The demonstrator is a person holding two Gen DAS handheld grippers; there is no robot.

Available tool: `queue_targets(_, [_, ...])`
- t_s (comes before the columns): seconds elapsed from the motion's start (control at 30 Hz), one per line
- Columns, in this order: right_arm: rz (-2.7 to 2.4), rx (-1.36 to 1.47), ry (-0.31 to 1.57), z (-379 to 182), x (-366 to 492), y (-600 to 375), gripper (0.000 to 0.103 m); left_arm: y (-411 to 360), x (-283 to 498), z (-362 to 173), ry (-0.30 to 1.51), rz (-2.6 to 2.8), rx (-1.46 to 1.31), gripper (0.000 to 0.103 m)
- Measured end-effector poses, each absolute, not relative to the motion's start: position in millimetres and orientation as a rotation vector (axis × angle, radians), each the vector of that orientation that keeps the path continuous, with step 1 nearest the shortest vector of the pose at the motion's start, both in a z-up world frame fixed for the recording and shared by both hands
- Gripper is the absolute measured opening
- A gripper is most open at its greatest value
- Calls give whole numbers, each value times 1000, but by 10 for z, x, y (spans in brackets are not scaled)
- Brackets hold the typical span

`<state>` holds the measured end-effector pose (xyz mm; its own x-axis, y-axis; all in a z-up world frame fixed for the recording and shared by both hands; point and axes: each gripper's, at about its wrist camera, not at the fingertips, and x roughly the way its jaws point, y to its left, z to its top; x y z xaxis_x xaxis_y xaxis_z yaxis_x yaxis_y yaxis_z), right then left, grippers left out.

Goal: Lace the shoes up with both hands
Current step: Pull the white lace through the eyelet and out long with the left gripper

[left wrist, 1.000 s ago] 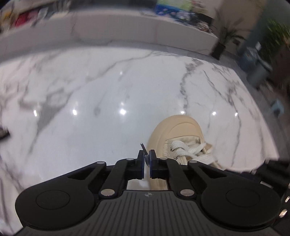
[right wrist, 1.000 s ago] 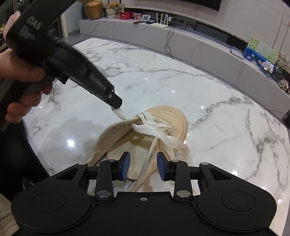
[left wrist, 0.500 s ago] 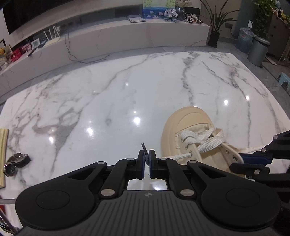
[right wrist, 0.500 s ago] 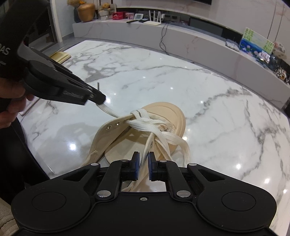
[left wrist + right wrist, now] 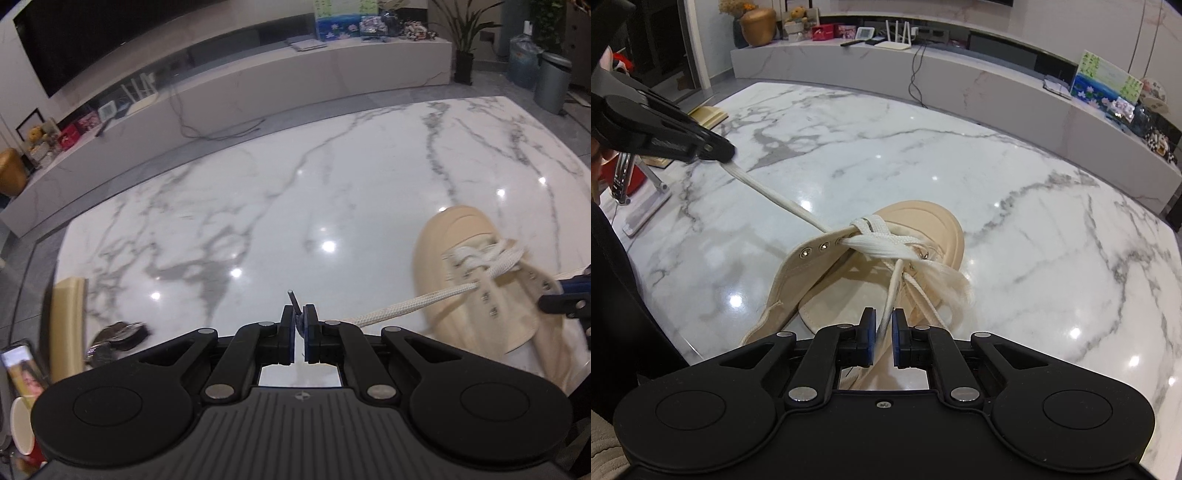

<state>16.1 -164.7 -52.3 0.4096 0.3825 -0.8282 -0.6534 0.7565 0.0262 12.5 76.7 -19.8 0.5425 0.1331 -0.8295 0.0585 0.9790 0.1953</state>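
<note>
Shoe (image 5: 886, 266) lies on the marble table (image 5: 1052, 258) at centre frame in the right wrist view, toe pointing away. Left gripper (image 5: 299, 325) is clamped on one lace end (image 5: 402, 306), which runs taut to the eyelets at right. Right gripper (image 5: 884, 334) is pinched shut on the other lace strand (image 5: 892, 291), bottom centre

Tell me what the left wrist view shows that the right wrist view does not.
Left wrist only: the lace's dark tip poking past the shut left gripper, and a grey bin.
Right wrist only: the right gripper shut on the other lace end, and the shoe's open inside.
Both: the beige canvas shoe, its white lace pulled taut, the white marble table.
</note>
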Motion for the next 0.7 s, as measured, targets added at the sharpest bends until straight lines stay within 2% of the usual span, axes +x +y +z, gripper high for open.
queue_targets(0.7, [672, -292, 962, -577, 179, -1677, 7, 1651, -84, 444, 920, 369, 303, 3])
